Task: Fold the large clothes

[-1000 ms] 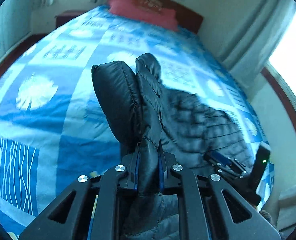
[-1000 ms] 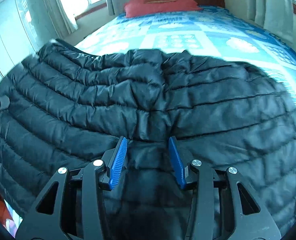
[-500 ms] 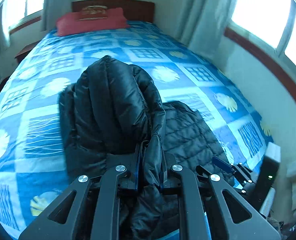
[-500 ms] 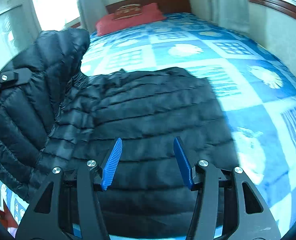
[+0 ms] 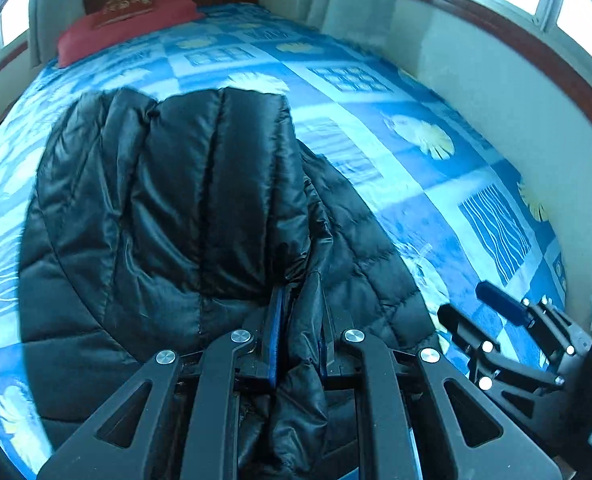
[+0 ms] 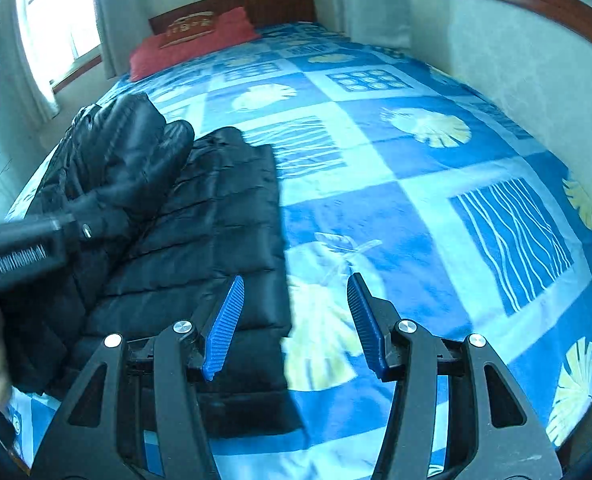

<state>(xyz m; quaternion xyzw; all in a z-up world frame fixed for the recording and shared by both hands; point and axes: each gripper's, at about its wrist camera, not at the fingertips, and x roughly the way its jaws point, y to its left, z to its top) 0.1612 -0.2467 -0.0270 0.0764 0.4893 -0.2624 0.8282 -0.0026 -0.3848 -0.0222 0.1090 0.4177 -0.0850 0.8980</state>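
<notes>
Garment: black quilted puffer jacket (image 5: 167,208), lain on the near left part of blue patterned bedspread (image 6: 436,208).
Left gripper (image 5: 296,336): clamped on a jacket fold.
Right gripper (image 6: 293,320): spread, nothing held, positioned over the jacket's right edge.
Clearance: bedspread right of jacket unoccupied.

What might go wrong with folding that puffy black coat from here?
The left hand-held gripper pinches only a thin fold of the black jacket, so the slick fabric may slip free. The raised part is bunched, so it could land crooked on the flat half. The right hand-held gripper is open and holds nothing down.
</notes>
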